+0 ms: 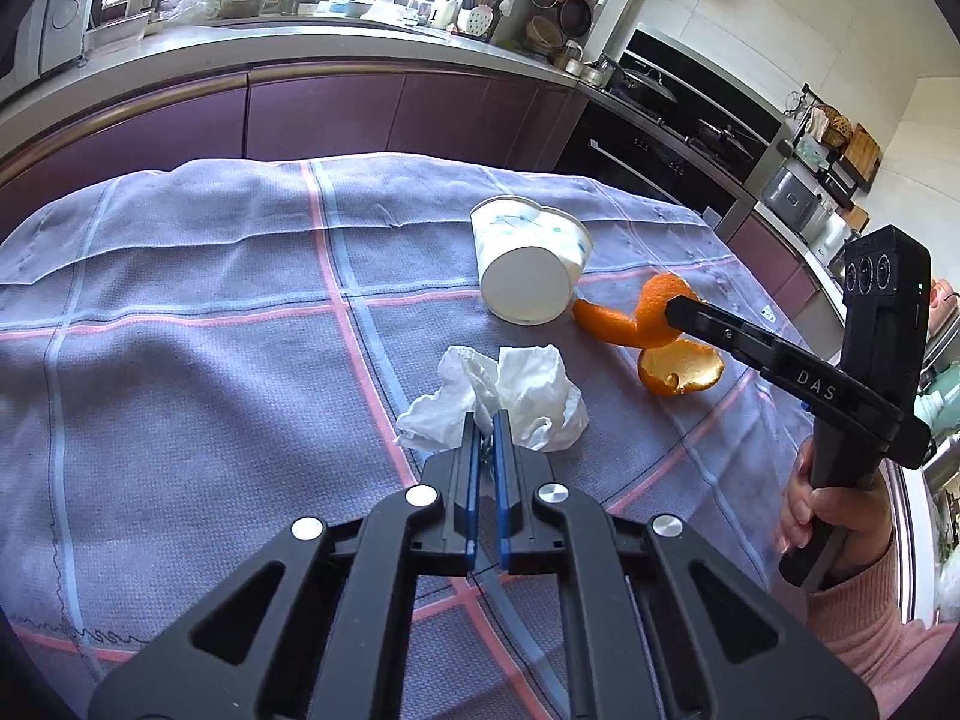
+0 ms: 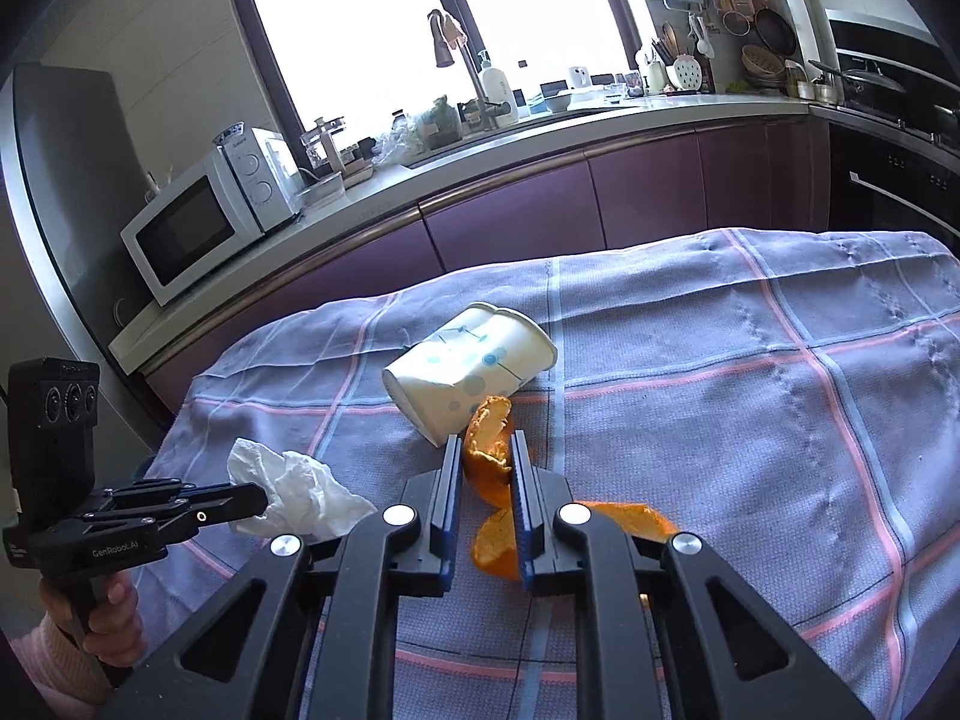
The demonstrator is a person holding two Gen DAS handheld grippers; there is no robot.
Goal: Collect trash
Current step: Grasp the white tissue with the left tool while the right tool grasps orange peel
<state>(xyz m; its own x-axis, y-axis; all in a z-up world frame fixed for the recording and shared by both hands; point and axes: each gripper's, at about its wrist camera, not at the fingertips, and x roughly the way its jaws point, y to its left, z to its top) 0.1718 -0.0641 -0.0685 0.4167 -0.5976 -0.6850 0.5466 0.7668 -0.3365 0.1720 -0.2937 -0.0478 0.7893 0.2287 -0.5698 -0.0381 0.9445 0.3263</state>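
A crumpled white tissue (image 1: 528,396) lies on the checked cloth; my left gripper (image 1: 487,423) is shut on its near edge. It also shows in the right wrist view (image 2: 300,489), with the left gripper (image 2: 252,504) at it. A spiral of orange peel (image 1: 660,330) lies to the right. My right gripper (image 2: 487,450) has its jaws closed around the peel (image 2: 489,456). In the left wrist view the right gripper (image 1: 675,306) touches the peel. A dotted white paper cup (image 1: 528,267) lies on its side behind, also in the right wrist view (image 2: 462,375).
The table is covered by a purple checked cloth (image 1: 210,330). Behind it runs a kitchen counter (image 2: 540,138) with purple cabinets, a microwave (image 2: 198,228) and a sink tap. A stove and oven (image 1: 672,138) stand at the right.
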